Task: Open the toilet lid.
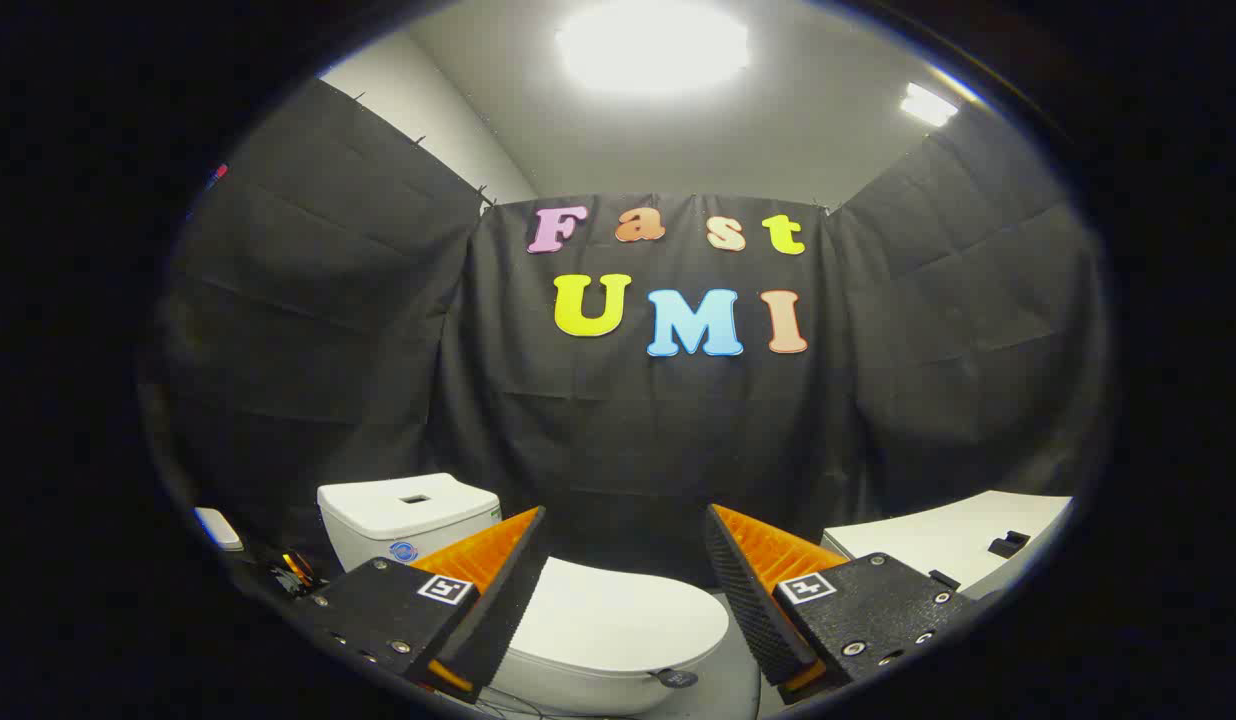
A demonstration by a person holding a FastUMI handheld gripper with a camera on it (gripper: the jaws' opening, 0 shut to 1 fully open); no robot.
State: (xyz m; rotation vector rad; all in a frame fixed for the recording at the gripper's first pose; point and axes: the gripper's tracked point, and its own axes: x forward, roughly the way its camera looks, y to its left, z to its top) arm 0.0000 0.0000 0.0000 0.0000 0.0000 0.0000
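A white toilet stands low ahead of me against the black cloth wall. Its lid [618,615] lies flat and closed over the bowl. The white tank [408,515] rises behind it, beyond my left finger. My gripper [626,520] hovers above and in front of the toilet, open, with a wide gap between the fingers and nothing held. Part of the lid shows through that gap, well below the fingertips; the left finger [498,590] covers the lid's left side.
A white tabletop [963,540] with a small dark object [1008,544] sits beyond the right finger. A small white item [218,527] and some clutter [293,570] lie left of the tank. Black cloth walls close in on three sides.
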